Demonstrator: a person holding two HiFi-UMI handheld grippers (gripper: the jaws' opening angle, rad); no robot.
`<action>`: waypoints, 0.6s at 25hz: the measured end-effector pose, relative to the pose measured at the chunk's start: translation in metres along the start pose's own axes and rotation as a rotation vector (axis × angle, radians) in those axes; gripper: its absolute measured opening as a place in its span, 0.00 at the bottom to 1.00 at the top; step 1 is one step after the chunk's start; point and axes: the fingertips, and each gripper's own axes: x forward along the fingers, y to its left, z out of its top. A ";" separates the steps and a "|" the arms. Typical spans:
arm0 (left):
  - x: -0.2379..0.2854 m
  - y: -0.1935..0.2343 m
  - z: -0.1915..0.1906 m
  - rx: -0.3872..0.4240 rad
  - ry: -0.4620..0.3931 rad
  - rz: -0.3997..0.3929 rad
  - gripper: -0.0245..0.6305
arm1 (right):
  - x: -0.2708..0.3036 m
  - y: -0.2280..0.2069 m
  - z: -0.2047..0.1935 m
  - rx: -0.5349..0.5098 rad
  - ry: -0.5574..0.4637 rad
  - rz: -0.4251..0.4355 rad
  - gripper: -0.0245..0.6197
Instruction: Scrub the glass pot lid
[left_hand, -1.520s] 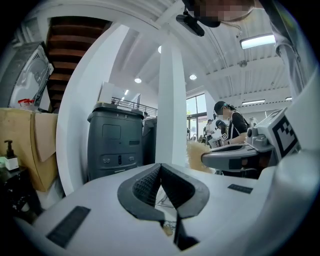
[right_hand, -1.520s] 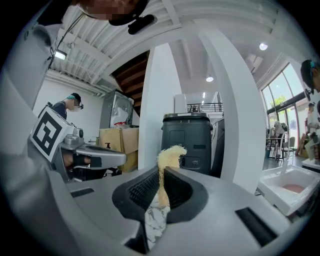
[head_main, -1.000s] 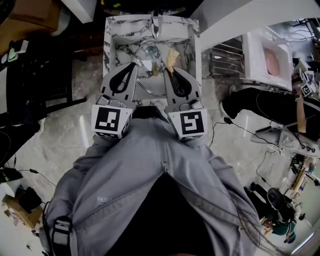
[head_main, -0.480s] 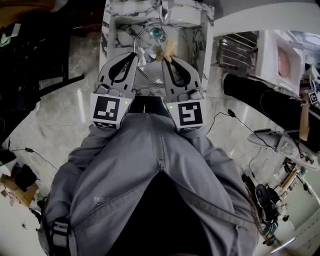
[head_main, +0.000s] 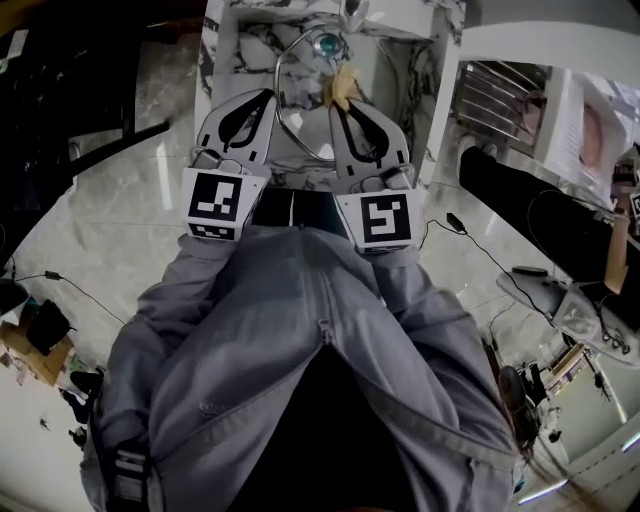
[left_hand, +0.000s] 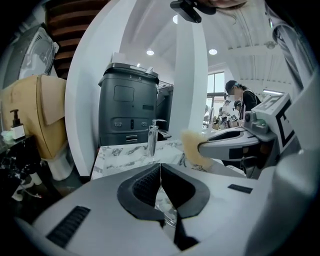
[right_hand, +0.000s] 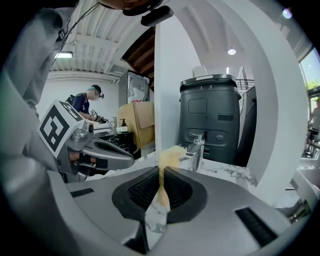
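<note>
- Left gripper (left_hand: 160, 170): jaws fully together, pinching what I read as the edge of the lid (head_main: 303, 105). Glass shows low between the pads. That grip props the lid up at a tilt so its face is reachable.
- Right gripper (right_hand: 161, 175): jaws closed on a yellow sponge (right_hand: 170, 154). The fluffy end sticks out past the tips, so the sponge meets the glass, not the plastic.
- In the head view the sponge sits at the lid's right side, the left tip at its left rim. Hold one side, scrub the other.
- I can't tell if the sponge is touching the glass yet. I'd judge scrubbing is about to start.
- The lid stands over the marble sink (head_main: 222, 60), knob (head_main: 326, 43) at the far end, so drips fall in the basin.
- The tap (left_hand: 152, 140) is just behind the lid. It's the one thing a wide stroke could clip.
- Beyond: a dark grey machine (left_hand: 127, 107) and a white pillar (left_hand: 191, 85).
- Right of the sink: a wire rack (head_main: 495, 100), and cables (head_main: 470, 245) on the floor. Well apart, not in the way.
- Another person (left_hand: 239, 95) works at the far right. No interference.
</note>
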 end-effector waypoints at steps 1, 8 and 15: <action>0.004 0.002 -0.005 -0.005 0.005 0.005 0.06 | 0.004 -0.001 -0.004 -0.005 0.005 0.005 0.11; 0.034 0.011 -0.045 -0.047 0.129 -0.003 0.06 | 0.031 -0.004 -0.034 -0.031 0.041 0.049 0.11; 0.054 0.016 -0.084 -0.186 0.277 -0.026 0.26 | 0.052 -0.001 -0.062 -0.057 0.090 0.102 0.11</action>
